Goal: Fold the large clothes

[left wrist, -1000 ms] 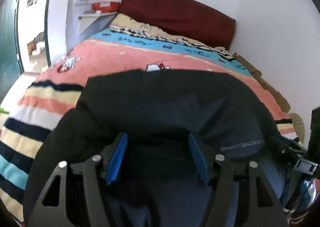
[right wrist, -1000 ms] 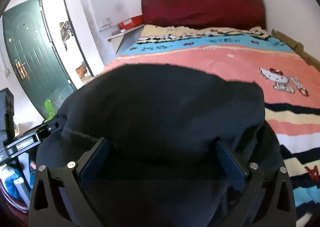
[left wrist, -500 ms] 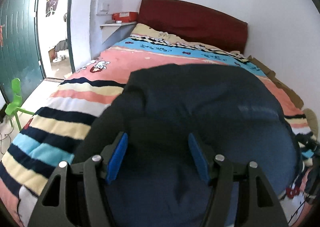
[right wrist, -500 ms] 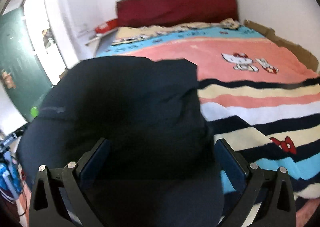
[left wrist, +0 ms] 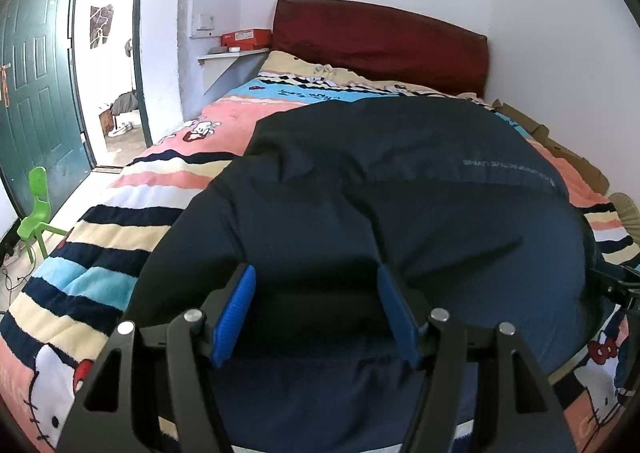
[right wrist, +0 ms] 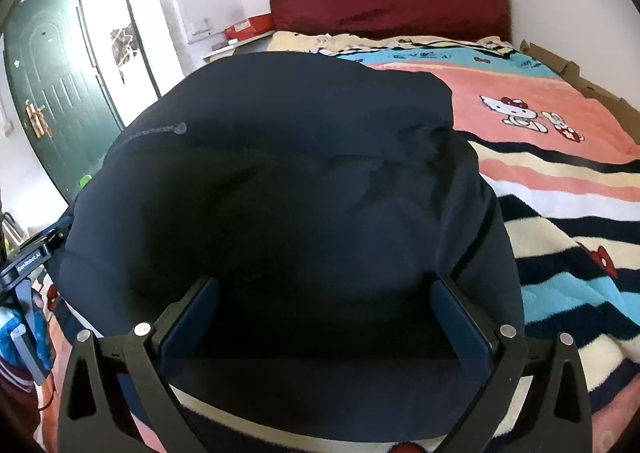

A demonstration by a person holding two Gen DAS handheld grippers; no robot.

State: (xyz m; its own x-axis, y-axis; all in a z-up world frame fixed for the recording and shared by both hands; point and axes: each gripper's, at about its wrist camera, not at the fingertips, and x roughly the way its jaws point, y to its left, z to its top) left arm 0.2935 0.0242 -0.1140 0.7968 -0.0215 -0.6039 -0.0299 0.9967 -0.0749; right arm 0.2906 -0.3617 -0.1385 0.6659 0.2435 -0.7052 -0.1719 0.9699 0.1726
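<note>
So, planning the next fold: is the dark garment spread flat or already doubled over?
Doubled over, not flat: the dark garment shows an upper layer whose edge lies across the lower one on the striped blanket.

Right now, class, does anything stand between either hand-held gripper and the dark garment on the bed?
Nothing visible does. The dark garment lies spread on the striped blanket, directly under the left hand-held gripper and the right hand-held gripper, both with jaws apart.

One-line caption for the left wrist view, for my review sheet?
Left gripper, blue pads apart, over a dark navy garment spread on a striped cartoon blanket, red headboard behind.
</note>
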